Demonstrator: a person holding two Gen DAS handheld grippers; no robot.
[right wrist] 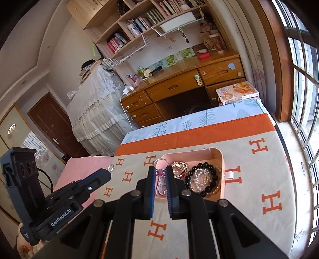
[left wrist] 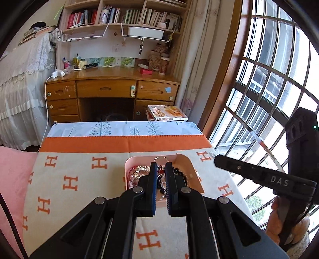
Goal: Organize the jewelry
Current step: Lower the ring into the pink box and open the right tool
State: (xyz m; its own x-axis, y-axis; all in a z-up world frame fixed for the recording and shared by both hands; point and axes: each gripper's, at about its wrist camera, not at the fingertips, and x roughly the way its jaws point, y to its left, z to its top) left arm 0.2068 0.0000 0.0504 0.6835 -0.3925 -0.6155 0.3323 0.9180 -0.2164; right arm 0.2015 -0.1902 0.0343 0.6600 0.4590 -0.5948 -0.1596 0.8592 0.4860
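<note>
Nearest the lens in the left wrist view, the left gripper (left wrist: 161, 166) fills the lower centre, its fingers a narrow gap apart with nothing between them that I can make out. In the right wrist view the right gripper (right wrist: 160, 169) sits in the same spot, fingers likewise narrowly apart and seemingly empty.

Just past both sets of tips, at centre frame, is the pink tray (right wrist: 223, 159) on the blanket (right wrist: 269, 169) with orange H marks. It holds the jewelry in a heap: a black bead bracelet (right wrist: 210, 168), a pearl strand (right wrist: 199, 180) lying inside it, a gold piece (right wrist: 179, 165), a silver ring (right wrist: 159, 160) on the near left rim, and a pink watch strap (right wrist: 160, 184).

The main risk, as I judge it, is the tangle: closing on one strand could drag its neighbours out, or tip the light tray. The soft blanket gives it poor footing. The silver ring could roll off the rim. With the fingers so close together, they may need widening first, or they will push pieces instead of catching them.

Further off, upper centre, stand the wooden desk (left wrist: 111, 87) and bookshelf (left wrist: 123, 18).
</note>
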